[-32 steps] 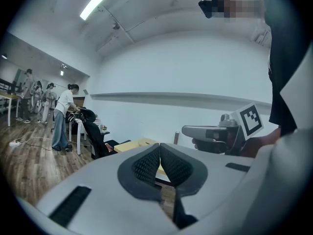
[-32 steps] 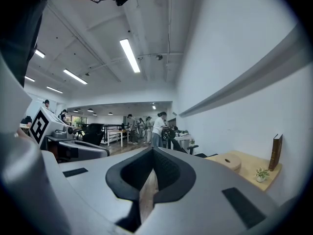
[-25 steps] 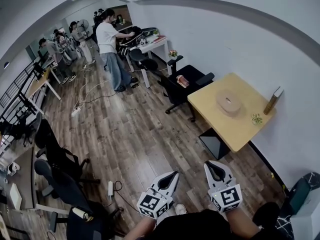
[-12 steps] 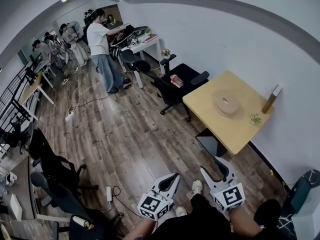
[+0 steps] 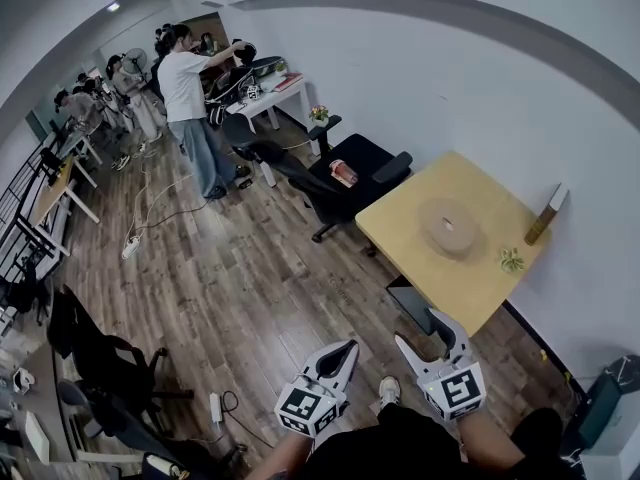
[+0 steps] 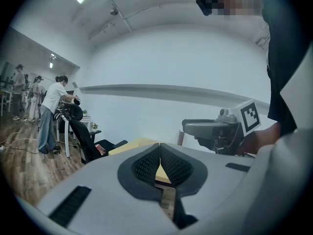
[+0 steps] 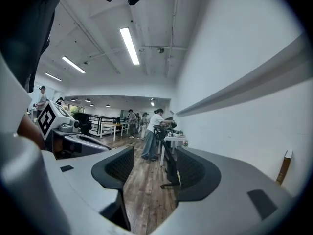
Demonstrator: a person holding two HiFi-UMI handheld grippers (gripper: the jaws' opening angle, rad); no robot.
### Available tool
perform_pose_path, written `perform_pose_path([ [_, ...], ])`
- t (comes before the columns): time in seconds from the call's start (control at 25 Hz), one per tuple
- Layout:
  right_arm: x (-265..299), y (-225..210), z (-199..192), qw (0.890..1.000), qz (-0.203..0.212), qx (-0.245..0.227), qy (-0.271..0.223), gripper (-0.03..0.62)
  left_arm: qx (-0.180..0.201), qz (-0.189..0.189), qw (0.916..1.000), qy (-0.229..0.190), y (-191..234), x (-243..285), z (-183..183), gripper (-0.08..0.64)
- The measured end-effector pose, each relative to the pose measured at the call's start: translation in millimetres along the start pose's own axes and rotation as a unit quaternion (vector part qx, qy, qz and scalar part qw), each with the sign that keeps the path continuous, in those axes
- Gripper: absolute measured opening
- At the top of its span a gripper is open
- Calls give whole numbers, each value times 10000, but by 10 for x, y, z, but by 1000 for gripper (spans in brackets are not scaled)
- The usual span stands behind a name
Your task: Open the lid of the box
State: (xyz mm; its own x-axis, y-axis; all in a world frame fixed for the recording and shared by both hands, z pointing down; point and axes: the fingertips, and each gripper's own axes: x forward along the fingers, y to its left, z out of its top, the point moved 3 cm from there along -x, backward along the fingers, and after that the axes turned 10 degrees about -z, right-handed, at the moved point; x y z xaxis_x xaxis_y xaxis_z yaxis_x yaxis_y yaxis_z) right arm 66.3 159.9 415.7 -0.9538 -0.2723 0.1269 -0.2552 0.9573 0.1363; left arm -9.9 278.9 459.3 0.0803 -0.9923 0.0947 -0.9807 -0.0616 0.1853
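The box [image 5: 447, 227] is a round, flat, beige thing with its lid on, resting on the yellow table [image 5: 400, 230] ahead and to the right in the head view. Both grippers are held low in front of me, far short of the table. My left gripper [image 5: 349, 348] is shut with nothing in it; in the left gripper view its pads [image 6: 146, 163] meet at the tip. My right gripper [image 5: 421, 329] is open and its jaws have just been opening, with only floor between them [image 7: 154, 153].
A black office chair [image 5: 340, 183] stands against the table's near left side. A small plant [image 5: 512, 260] and a tall brown carton [image 5: 545, 213] sit at the table's far edge. A person [image 5: 190, 98] stands at a white desk; more chairs [image 5: 100, 358] and a floor cable [image 5: 215, 406] are at left.
I have walked across the wooden floor with both grippers carried along. The right gripper's jaws have gone from closed to spread apart. The left gripper stays shut.
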Motion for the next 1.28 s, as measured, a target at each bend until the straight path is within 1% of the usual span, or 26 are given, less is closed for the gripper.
perform_pose_path([
  [0.12, 201, -273, -40, 9998, -41, 31, 175, 281, -35, 30, 10000, 33, 160, 257, 81, 18],
  [0.28, 461, -673, -83, 9996, -100, 64, 264, 285, -69, 34, 9999, 75, 335, 626, 140, 18],
  [0.48, 732, -1025, -165, 9988, 33, -16, 485, 287, -5, -7, 9999, 167, 479, 1045, 212, 18],
  [0.68, 986, -1271, -275, 9981, 107, -6, 612, 287, 111, -28, 9997, 202, 651, 1383, 261, 20],
  [0.84, 1137, -1422, -307, 9979, 106, 47, 639, 290, 130, -42, 9997, 208, 775, 1573, 284, 19],
  [1.04, 1301, -1568, -370, 9974, 33, 71, 718, 293, 51, -56, 9997, 244, 970, 1739, 251, 20],
  [1.16, 1413, -1678, -434, 9969, -40, 96, 775, 294, 6, -143, 9995, 266, 1086, 1879, 226, 18],
  [1.28, 1557, -1770, -502, 9963, -102, 81, 851, 294, -135, -247, 9993, 257, 1252, 2015, 204, 19],
])
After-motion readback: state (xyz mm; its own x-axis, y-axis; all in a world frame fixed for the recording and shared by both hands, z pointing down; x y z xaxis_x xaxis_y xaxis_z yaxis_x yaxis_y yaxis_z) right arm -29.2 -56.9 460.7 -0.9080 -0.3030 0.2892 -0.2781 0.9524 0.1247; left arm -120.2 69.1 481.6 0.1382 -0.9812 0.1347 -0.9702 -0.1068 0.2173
